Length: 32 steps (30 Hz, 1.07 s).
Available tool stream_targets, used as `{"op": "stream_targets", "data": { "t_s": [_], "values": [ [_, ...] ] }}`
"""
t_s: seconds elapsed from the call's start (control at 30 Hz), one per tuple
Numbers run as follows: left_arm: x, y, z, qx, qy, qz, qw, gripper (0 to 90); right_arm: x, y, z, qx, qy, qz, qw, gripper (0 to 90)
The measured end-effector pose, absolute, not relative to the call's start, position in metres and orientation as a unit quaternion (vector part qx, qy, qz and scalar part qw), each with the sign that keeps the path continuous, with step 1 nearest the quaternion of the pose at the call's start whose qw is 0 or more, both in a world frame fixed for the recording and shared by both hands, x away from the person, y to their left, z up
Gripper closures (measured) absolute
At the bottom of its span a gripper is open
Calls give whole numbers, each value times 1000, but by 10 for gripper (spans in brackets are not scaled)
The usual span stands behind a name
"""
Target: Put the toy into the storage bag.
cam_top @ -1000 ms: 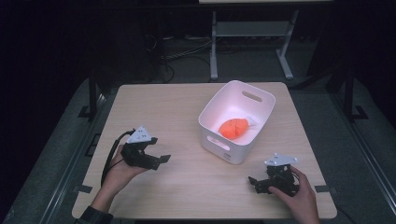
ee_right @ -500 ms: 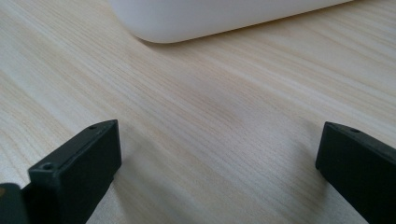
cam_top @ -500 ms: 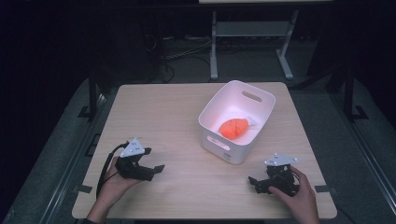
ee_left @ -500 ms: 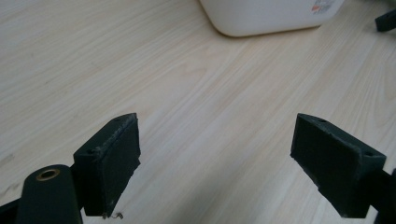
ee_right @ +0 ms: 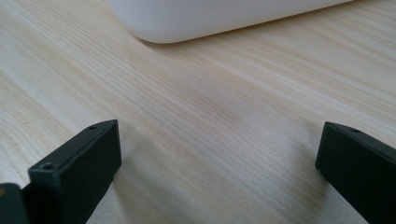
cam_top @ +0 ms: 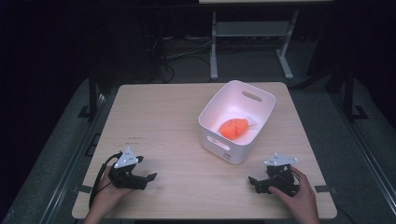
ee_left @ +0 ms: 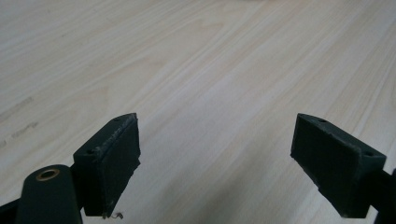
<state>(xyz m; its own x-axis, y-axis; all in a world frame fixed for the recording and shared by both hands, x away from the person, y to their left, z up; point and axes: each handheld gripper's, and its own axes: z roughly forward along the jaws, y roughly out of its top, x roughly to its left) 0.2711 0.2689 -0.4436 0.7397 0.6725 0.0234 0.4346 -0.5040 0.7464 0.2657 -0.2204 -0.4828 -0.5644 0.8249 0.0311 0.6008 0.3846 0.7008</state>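
Orange soft-looking lump point(cam_top: 233, 127) lies inside white bin point(cam_top: 261, 95), at 1 o'clock on desk point(cam_top: 159, 112); likely light and squashy, best pinched across its middle. Left gripper point(cam_top: 145, 178) at 7 o'clock, right gripper point(cam_top: 254, 182) at 5.

Left gripper view: jaws wide apart, empty, over bare wood.

Right gripper view: jaws wide, empty; bin wall at 12 o'clock.

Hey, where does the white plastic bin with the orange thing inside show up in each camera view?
High view: the white plastic bin stands right of centre on the wooden table, holding an orange object.
Left gripper view: not in it.
Right gripper view: its rounded white base runs along the top edge.
Shared landmark: the pale wood-grain tabletop.
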Motion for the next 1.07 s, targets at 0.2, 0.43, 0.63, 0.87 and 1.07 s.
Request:
{"op": "stream_targets", "data": {
  "t_s": [0.2, 0.43, 0.63, 0.87, 1.07],
  "values": [
    [267, 275, -454, 857, 331, 162, 360, 148, 266, -220, -483, 437, 816, 342, 164, 0],
    [266, 283, -464, 858, 342, 161, 347, 148, 266, -220, -483, 437, 816, 342, 164, 0],
    [266, 290, -473, 854, 352, 148, 353, 140, 266, -220, -483, 438, 815, 342, 163, 0],
    [266, 292, -474, 853, 346, 150, 360, 130, 266, -220, -483, 437, 816, 341, 164, 0],
    [265, 291, -474, 852, 348, 151, 360, 130, 266, -221, -483, 437, 816, 341, 163, 0]
  ]
}}
